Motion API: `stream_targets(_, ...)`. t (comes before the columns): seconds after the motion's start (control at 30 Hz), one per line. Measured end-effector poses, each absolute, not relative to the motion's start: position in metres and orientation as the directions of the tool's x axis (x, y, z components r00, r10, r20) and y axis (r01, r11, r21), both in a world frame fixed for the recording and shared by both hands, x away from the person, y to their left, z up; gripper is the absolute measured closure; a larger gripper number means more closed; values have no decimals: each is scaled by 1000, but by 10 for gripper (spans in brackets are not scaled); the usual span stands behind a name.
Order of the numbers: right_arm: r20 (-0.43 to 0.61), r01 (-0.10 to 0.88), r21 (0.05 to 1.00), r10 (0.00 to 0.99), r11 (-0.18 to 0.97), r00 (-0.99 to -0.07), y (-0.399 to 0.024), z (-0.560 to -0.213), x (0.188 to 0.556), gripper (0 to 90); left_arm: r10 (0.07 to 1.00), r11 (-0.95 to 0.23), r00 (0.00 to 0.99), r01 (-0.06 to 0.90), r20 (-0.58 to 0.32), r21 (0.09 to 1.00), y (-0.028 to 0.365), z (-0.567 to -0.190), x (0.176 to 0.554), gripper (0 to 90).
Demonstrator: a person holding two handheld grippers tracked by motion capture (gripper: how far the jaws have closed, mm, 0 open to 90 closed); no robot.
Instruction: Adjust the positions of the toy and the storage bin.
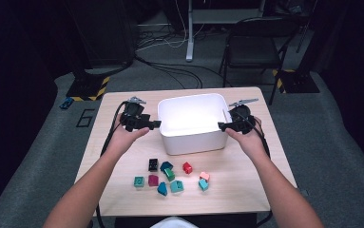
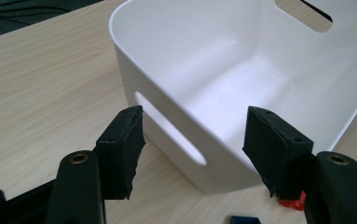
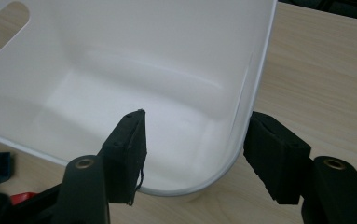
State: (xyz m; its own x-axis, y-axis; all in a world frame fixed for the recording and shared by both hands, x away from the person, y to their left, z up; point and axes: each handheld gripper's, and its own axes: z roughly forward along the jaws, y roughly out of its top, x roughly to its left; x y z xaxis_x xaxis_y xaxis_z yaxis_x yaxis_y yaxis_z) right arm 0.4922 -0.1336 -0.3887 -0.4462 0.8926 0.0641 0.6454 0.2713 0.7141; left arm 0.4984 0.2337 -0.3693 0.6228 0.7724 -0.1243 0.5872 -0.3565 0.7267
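Note:
A white plastic bin (image 1: pixel 194 140) stands in the middle of the wooden table (image 1: pixel 122 99). My left gripper (image 1: pixel 156 124) is at its left wall, jaws open. In the left gripper view, my left gripper (image 2: pixel 195 119) frames the bin's near corner and the handle slot (image 2: pixel 169 128), with no pad pressing on it. My right gripper (image 1: pixel 221 126) is at the bin's right wall. In the right gripper view, my right gripper (image 3: pixel 198 119) straddles the rim (image 3: pixel 253 98), one jaw inside and one outside, pads clear of the wall. The bin (image 3: pixel 120 60) looks empty inside.
Several small blocks lie in front of the bin, among them a black one (image 1: pixel 153 164), a red one (image 1: pixel 187 167), a pink one (image 1: pixel 204 176) and a blue one (image 1: pixel 162 188). A folding chair (image 1: pixel 258 38) and floor cables stand beyond the table's far edge.

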Motion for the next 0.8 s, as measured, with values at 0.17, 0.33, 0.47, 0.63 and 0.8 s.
stream_targets(0.17,48,625,713,867,318,-496,-117,-390,483,378,768,-376,630,588,-113,716,234,-372,497,372)
stream_targets(0.33,50,614,712,848,340,-528,-105,-392,476,373,776,-383,624,584,-94,716,239,-378,495,375)
stream_targets(0.47,38,598,715,833,362,-551,-97,-393,471,376,786,-361,609,595,-109,718,255,-384,491,406)
stream_targets(0.63,22,584,715,822,385,-570,-92,-395,469,375,789,-365,605,602,-107,710,267,-395,484,422)
stream_targets(0.8,37,589,712,817,382,-575,-90,-398,470,376,783,-315,602,599,-154,736,272,-398,477,457)
